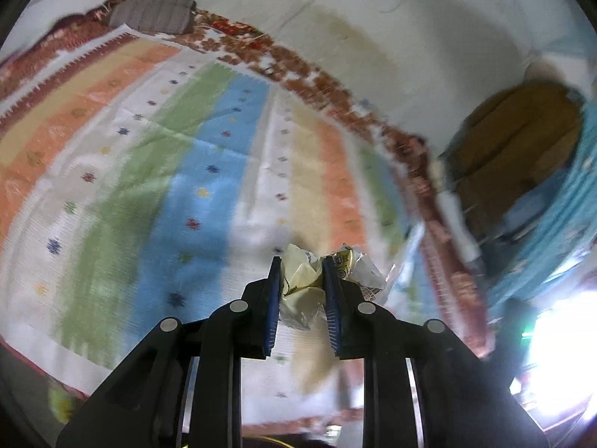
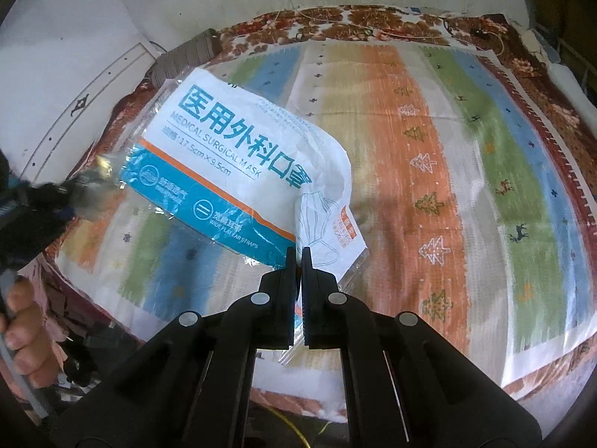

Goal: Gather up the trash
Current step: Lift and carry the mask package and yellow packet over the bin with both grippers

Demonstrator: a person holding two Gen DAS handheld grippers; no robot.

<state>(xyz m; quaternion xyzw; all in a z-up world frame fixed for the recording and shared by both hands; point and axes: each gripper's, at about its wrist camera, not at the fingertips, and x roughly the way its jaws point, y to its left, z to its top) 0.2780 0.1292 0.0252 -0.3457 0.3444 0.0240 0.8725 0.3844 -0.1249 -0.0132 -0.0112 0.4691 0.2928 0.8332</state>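
The left gripper (image 1: pixel 300 261) is clamping a crumpled wrapper (image 1: pixel 302 287) while the right gripper (image 2: pixel 297 254) is pinching a mask packet (image 2: pixel 238 156) (slippery film, probably) that risks sliding free.

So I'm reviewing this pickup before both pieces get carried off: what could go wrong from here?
1. The right gripper pinches only a bottom edge of the large white-and-blue plastic surgical mask bag; the slick film could slide out.
2. The left gripper squeezes a crumpled pale yellow wrapper, with a loose clear part sticking out sideways that might snag.
3. The left view is blurred, suggesting fast motion that may shake the wrapper free.
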